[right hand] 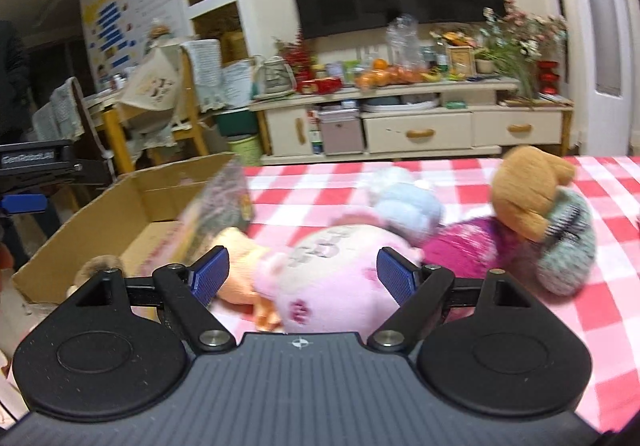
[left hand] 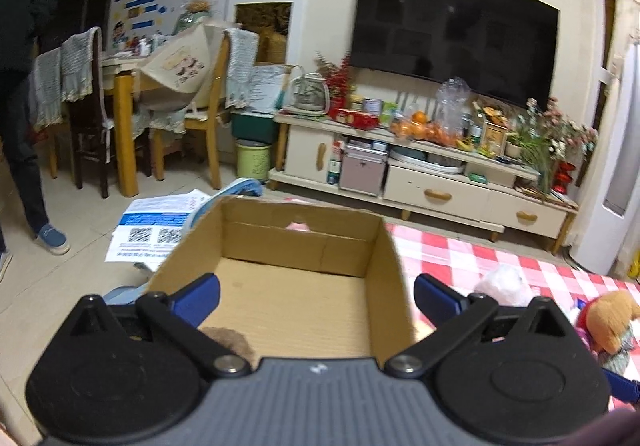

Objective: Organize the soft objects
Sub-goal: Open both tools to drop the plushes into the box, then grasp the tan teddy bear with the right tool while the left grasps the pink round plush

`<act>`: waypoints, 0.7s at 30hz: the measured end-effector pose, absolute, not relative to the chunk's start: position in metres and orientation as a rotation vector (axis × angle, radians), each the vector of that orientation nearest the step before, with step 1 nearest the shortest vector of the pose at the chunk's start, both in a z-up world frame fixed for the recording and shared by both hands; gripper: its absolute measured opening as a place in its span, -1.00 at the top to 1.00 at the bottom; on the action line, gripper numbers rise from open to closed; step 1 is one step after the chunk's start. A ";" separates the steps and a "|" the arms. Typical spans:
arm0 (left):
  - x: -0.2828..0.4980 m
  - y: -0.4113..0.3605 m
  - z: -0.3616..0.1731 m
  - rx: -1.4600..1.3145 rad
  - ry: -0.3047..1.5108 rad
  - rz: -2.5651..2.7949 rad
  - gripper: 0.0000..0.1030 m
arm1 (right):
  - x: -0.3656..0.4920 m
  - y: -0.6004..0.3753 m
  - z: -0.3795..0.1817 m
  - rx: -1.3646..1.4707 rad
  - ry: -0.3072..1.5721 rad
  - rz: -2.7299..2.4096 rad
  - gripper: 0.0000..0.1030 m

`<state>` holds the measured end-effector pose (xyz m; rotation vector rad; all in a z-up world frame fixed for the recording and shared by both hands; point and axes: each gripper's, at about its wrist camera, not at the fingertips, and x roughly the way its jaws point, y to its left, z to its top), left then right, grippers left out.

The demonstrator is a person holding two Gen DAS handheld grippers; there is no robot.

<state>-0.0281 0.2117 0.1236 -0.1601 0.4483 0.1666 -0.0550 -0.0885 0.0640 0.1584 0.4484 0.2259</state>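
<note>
Corrugated brown card fills the left wrist view: the cardboard box [left hand: 296, 286] sits open right under the left gripper [left hand: 316, 296], whose blue fingers [left hand: 200, 296] are spread as wide as the box itself, nothing between them but the box's bare floor and a tuft of brown fur [left hand: 230, 340] at the near edge. Only this view looks down into the box, and it also catches printed sheets [left hand: 160, 224] lying on the floor tiles beside it. Over to the right wrist view, and here the soft toys come up close on the red-checked desk [right hand: 580, 306]: the right gripper [right hand: 304, 276] has its fingers [right hand: 210, 276] spread too, flanking a pink plush doll [right hand: 332, 278] without pressing on it. Behind the doll lie a pale blue plush [right hand: 408, 207] and, to its right, a tan teddy bear [right hand: 524, 189] in a grey knitted top, resting on a magenta toy [right hand: 464, 246]. The left view gets only a corner glimpse of that bear. From the right the box shows merely as a side wall, a blurred patterned item [right hand: 224, 201] leaning at its rim.
</note>
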 end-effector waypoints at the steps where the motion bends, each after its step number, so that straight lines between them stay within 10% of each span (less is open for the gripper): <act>1: -0.028 0.208 0.124 -0.153 0.448 0.157 -0.98 | -0.053 -0.093 0.063 0.170 0.451 0.216 -0.96; 21: -0.037 0.119 0.112 0.035 0.445 -0.069 -0.98 | -0.050 -0.160 0.052 0.283 0.416 0.056 -1.00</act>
